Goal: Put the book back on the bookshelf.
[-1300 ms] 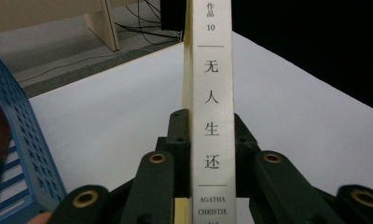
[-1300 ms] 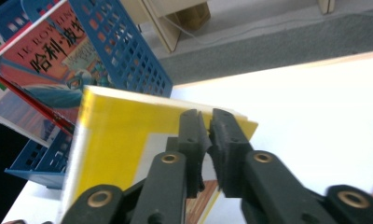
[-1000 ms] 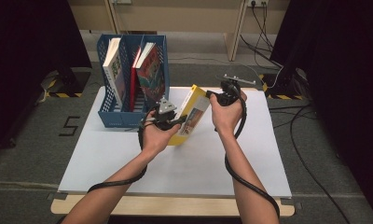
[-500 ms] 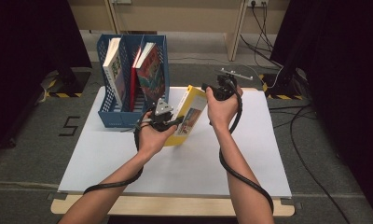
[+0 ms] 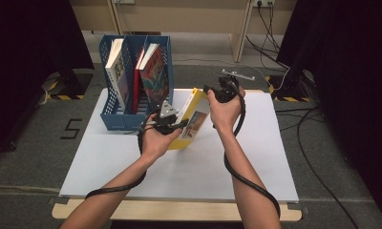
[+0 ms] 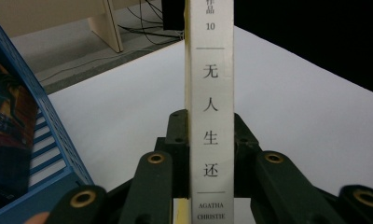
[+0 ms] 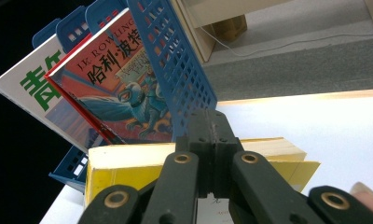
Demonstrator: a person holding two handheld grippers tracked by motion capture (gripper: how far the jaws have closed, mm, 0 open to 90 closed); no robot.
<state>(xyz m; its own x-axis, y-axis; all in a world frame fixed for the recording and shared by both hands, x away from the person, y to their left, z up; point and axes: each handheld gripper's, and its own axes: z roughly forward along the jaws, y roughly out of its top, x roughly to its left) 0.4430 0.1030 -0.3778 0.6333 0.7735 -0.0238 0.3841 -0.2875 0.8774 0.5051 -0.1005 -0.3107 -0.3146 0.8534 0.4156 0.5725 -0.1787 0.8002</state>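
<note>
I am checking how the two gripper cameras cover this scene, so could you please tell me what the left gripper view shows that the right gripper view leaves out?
The left gripper view gives the yellow book's white spine with its printed title, upright between the left gripper jaws, which press on both its sides. The right gripper view gives the book's page edges, with the right gripper shut at its top, and the covers of the two books standing in the blue file rack. Both share the yellow book, the rack and the white table.
</note>
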